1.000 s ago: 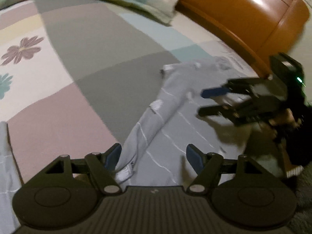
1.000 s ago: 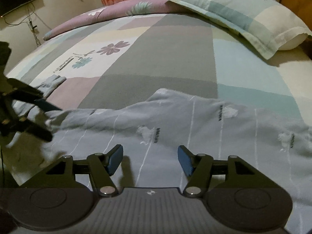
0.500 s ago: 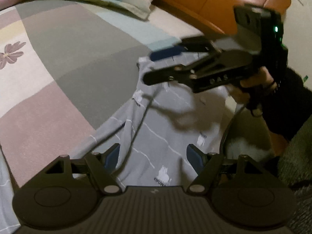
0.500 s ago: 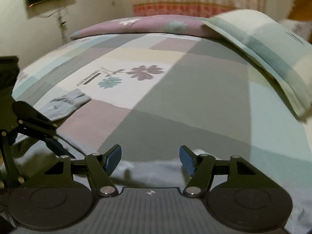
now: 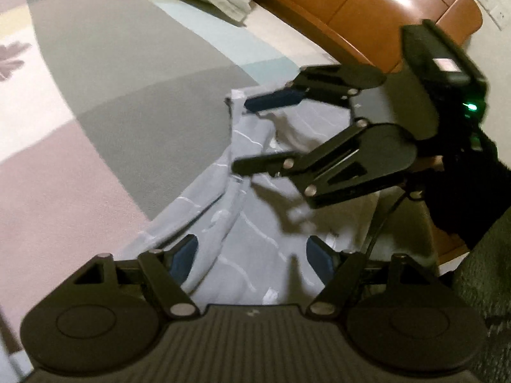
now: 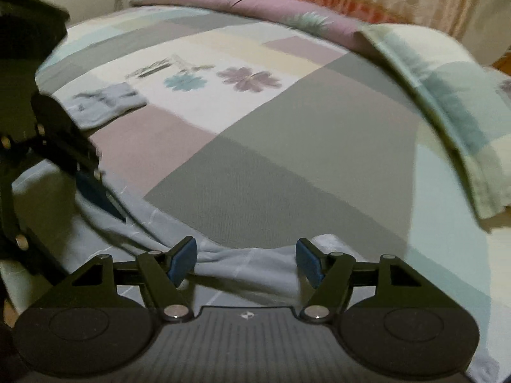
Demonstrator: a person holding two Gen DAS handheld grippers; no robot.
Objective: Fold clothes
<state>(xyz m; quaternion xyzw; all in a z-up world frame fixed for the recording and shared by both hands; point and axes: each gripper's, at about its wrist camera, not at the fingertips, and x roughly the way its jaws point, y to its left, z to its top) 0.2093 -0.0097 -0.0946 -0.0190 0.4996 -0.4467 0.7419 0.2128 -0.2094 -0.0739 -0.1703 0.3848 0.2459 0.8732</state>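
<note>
no readable text, garment prints too blurred

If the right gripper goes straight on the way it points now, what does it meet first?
Probably the grey garment lying between and just ahead of the opening right gripper. Beyond its edge comes the patchwork bedspread. Depth is hard to judge.

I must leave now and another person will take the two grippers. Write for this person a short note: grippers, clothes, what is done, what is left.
Left gripper: jaws opening, grey garment lies beneath them, not pinched.
Right gripper: jaws opening, holds nothing; the garment's far edge lies just under its pads.
Clothes: the grey garment with white lines lies bunched on the near edge of the bed. A small blue-grey piece lies flat further away, beside the flower print; it looks already folded.
Done: probably that small piece only.
Left: spread the grey garment flat, then fold it.
</note>
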